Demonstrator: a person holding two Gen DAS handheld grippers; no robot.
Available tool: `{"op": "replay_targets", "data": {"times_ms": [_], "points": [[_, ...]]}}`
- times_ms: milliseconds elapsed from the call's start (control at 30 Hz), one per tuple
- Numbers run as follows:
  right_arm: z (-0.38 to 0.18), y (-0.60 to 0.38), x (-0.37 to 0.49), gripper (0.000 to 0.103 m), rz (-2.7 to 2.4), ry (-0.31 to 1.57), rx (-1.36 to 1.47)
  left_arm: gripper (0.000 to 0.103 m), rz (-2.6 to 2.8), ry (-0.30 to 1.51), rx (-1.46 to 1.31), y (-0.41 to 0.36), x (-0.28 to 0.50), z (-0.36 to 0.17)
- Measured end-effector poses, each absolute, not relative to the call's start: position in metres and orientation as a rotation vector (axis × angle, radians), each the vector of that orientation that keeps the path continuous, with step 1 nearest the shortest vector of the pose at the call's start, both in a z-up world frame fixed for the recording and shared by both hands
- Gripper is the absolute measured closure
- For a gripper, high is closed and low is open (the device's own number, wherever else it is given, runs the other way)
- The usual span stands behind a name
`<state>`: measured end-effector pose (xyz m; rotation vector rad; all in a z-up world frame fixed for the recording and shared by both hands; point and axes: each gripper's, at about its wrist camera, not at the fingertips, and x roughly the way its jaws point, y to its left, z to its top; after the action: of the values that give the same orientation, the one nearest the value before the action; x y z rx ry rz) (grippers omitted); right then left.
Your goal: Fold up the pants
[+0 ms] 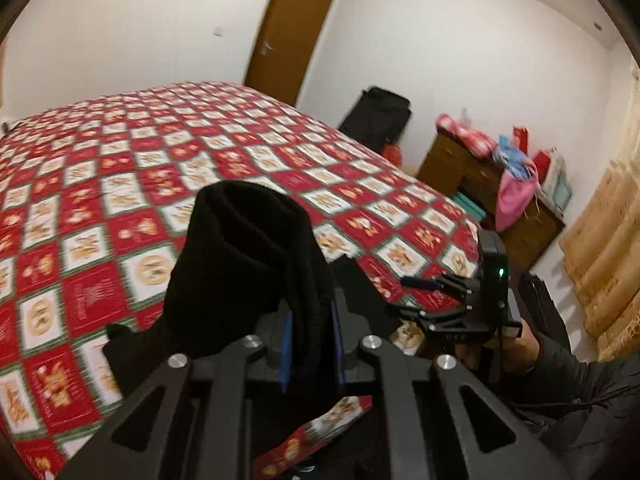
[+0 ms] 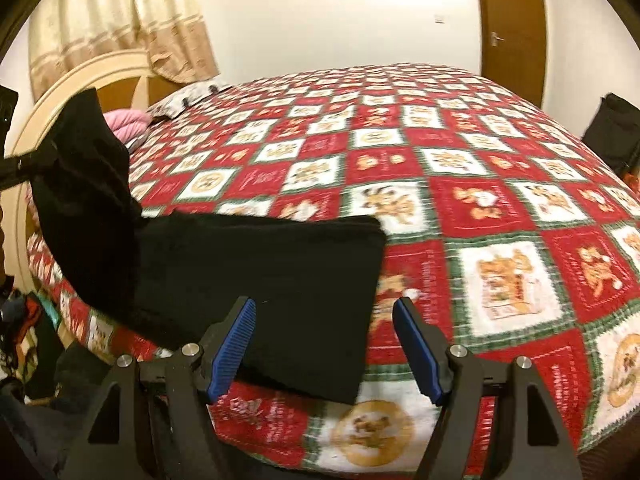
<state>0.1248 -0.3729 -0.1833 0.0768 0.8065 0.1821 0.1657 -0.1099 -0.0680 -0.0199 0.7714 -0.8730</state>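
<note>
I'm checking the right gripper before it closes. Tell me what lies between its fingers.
In the right wrist view, the right gripper stands open over the black pants; the pants' folded edge and a strip of the bed quilt show between its fingers.

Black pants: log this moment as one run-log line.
left gripper: shut on black pants, end lifted | right gripper: open, holding nothing | pants partly flat on bedspread | fold: unfinished

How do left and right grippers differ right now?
The left gripper is shut on the black pants, lifting one end; the right gripper is open, holding nothing. The left's pads are hidden by cloth; the right's stand bare. Both have blue pads and hang over the bed.
</note>
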Motion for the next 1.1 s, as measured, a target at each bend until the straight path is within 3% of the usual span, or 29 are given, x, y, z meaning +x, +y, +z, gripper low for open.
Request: {"op": "replay_targets", "data": {"times_ms": [500,767,933,1100], "points": [[-0.185,-0.428,0.126,0.031,0.056,0.763,0.212,0.086,-0.925,0.948,0.163,-0.229,0.185,-0.129],[-0.189,-0.441,0.126,0.031,0.006,0.746,0.233,0.08,-0.966,0.958,0.153,-0.258,0.175,-0.136],[-0.189,-0.448,0.124,0.031,0.008,0.725,0.27,0.043,-0.97,0.823,0.122,-0.239,0.155,-0.102],[-0.174,-0.426,0.122,0.031,0.129,0.691,0.262,0.033,-0.809,0.756,0.073,-0.179,0.161,-0.092]]}}
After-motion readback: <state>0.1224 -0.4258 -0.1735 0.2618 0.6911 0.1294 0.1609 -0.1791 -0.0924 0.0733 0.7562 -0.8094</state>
